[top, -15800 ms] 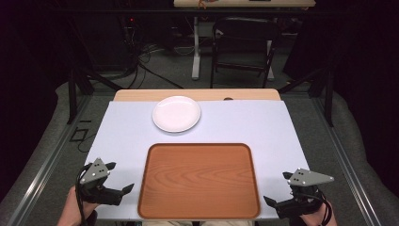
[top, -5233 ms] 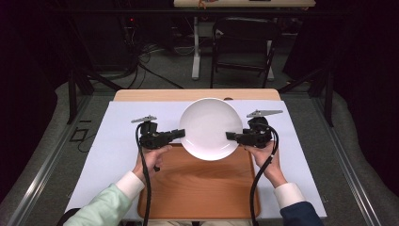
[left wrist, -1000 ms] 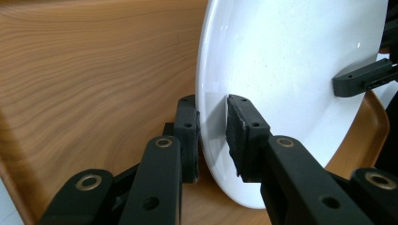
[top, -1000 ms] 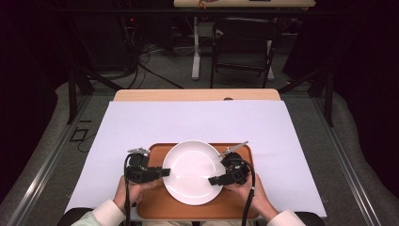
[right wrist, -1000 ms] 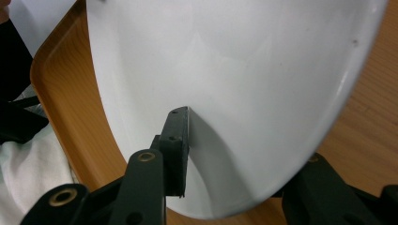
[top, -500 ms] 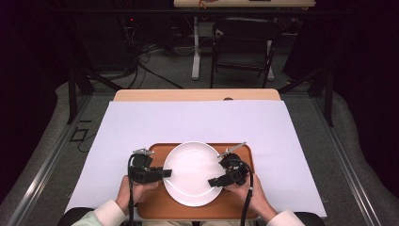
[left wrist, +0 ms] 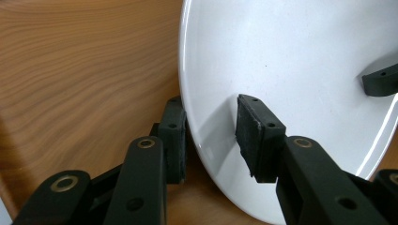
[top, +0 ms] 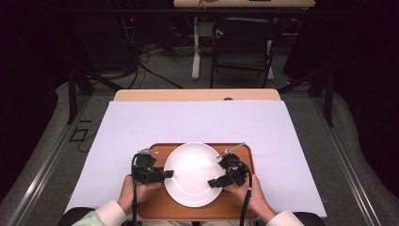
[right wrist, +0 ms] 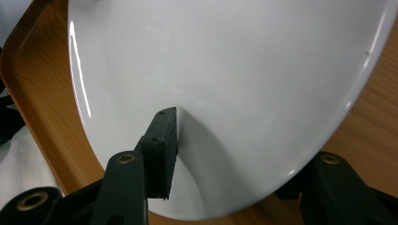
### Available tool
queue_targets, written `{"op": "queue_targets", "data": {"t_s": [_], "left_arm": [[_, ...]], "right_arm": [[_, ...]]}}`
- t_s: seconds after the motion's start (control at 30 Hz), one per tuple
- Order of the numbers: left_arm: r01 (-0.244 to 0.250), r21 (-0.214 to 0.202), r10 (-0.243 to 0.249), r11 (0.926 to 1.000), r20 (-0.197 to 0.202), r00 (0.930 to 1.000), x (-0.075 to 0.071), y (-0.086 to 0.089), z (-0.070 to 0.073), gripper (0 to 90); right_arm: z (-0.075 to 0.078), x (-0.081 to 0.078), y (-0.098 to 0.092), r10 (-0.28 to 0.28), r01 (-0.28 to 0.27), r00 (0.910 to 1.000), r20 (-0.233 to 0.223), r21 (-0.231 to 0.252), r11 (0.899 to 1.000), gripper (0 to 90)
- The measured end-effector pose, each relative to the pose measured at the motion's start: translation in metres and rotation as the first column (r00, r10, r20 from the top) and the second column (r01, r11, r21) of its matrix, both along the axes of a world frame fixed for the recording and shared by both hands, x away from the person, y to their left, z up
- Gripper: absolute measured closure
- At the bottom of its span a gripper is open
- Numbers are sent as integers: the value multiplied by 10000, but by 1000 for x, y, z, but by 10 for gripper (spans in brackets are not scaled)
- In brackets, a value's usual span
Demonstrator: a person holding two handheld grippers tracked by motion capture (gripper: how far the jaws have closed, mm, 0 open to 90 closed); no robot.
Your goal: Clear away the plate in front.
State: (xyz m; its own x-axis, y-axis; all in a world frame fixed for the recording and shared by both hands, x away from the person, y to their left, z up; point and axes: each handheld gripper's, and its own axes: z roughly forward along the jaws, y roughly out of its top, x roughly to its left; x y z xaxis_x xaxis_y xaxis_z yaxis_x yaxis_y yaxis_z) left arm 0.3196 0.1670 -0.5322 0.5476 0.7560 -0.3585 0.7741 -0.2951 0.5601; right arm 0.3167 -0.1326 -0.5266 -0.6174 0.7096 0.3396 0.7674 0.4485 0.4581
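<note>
A white plate (top: 193, 174) lies on the brown wooden tray (top: 155, 153) at the near middle of the table. My left gripper (top: 168, 173) straddles the plate's left rim and my right gripper (top: 212, 182) straddles its right rim. Both pairs of jaws have just been opening. In the left gripper view the left gripper (left wrist: 216, 136) has one pad under the plate (left wrist: 291, 56) and the other lifted off its top. In the right gripper view the right gripper (right wrist: 230, 173) stands likewise, its upper pad clear of the plate (right wrist: 225, 70). Both are open.
A white sheet (top: 141, 122) covers the table around the tray, with a wooden edge (top: 197, 95) at the far side. Beyond stand a chair (top: 242, 47) and a desk leg (top: 195, 52) on a dark floor with cables.
The plate went from the far middle of the table, carried between both grippers, onto the tray. Over the last second it has stayed there, with both hands almost still.
</note>
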Motion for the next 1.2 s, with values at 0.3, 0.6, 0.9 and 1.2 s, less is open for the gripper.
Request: {"op": "queue_targets", "data": {"t_s": [0.3, 0.6, 0.9, 1.2], "left_arm": [[41, 216, -38, 9998, -136, 9999, 0, -1, -2, 615], [202, 501, -198, 9985, -91, 9998, 0, -3, -2, 585], [358, 812, -335, 9961, -303, 9990, 1, -6, -5, 544], [528, 1797, -567, 9823, 166, 9983, -1, -12, -3, 452]], "right_arm": [[-2, 1, 2, 3, -2, 10000, 18, -242, 9997, 466], [-2, 1, 4, -75, 81, 9999, 149, -416, 9991, 432], [-1, -1, 8, 105, -32, 9979, 641, -1118, 9937, 349], [-3, -2, 11, 93, 41, 9971, 762, -1734, 9849, 331]]}}
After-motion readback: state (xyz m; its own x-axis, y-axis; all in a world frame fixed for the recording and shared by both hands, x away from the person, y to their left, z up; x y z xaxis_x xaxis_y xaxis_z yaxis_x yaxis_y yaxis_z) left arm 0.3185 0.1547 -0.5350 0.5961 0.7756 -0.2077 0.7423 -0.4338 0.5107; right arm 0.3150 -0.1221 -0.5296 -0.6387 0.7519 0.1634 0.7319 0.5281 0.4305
